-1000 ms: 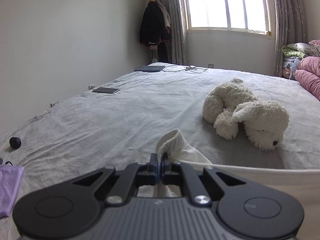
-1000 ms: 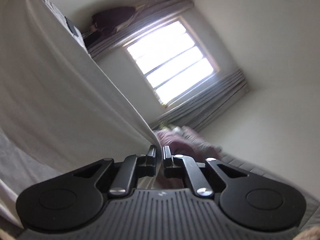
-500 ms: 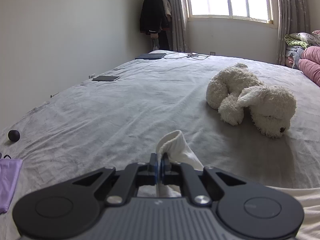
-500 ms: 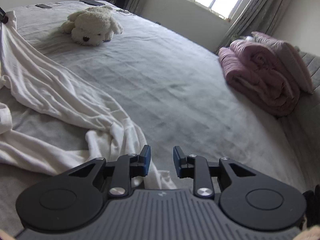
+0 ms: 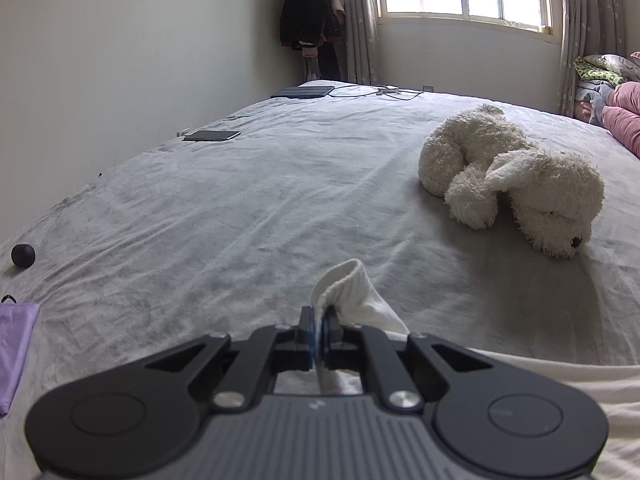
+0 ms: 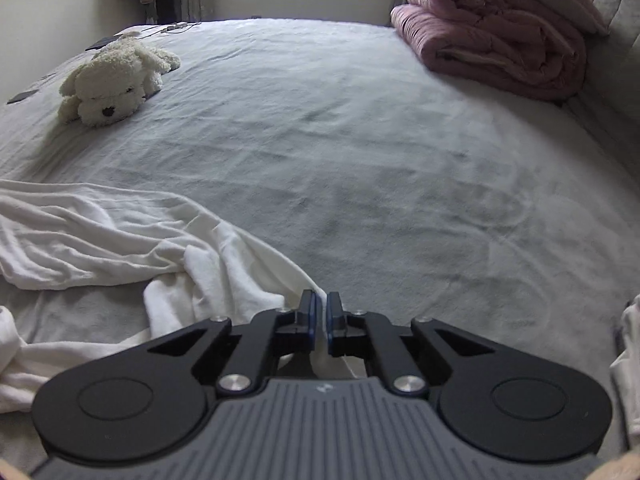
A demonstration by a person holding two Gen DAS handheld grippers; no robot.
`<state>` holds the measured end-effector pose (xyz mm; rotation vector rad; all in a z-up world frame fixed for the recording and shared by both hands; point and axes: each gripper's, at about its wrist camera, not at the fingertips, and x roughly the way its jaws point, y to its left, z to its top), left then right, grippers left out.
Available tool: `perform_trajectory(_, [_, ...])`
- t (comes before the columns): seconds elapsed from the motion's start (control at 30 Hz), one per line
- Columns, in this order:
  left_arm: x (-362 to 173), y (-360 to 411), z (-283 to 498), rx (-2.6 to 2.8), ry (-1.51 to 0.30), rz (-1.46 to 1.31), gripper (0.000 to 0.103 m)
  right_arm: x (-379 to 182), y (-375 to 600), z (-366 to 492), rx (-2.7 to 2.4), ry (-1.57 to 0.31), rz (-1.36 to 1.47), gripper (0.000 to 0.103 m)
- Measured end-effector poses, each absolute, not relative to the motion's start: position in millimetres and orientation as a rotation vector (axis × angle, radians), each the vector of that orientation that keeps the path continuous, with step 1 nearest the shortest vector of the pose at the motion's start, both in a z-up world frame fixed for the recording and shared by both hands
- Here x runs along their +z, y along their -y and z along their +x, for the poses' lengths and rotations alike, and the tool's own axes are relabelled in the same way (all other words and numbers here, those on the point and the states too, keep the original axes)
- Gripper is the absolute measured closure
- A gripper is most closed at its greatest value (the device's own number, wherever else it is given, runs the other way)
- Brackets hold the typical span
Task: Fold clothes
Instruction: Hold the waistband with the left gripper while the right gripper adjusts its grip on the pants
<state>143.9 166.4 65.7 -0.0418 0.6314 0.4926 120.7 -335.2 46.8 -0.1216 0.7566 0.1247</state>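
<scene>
A white garment (image 6: 120,240) lies crumpled on the grey bed (image 6: 360,140), spreading left from my right gripper (image 6: 320,320). The right gripper's jaws stand almost together over the garment's near edge, which runs in between them. In the left wrist view, my left gripper (image 5: 320,334) is shut on the garment's ribbed cuff (image 5: 344,280), which sticks up past the fingertips. More of the white cloth (image 5: 560,376) stretches off to the right, low over the bed (image 5: 200,220).
A white plush dog (image 5: 512,176) (image 6: 112,80) lies beyond the garment. A rolled pink quilt (image 6: 500,40) sits at the far right by the headboard. A black ball (image 5: 23,255), a purple cloth (image 5: 12,344) and a tablet (image 5: 212,135) lie along the left edge.
My right gripper dropped from holding the cloth high, opened over the bed, and its jaws have now closed at the garment's edge. The left gripper kept its hold on the cuff and sank slightly.
</scene>
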Motion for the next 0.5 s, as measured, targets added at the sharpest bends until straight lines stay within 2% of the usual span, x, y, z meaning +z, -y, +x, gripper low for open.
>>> perform_trajectory(0.37, [76,-162,142,0.494,-0.549,-0.040,0.099,90,327,88,-0.025,-0.448,-0.423,0.099])
perform_trajectory(0.5, [78,-159,141,0.516,-0.524,-0.033,0.099,98,331,81,-0.026,-0.393,-0.425,0.099])
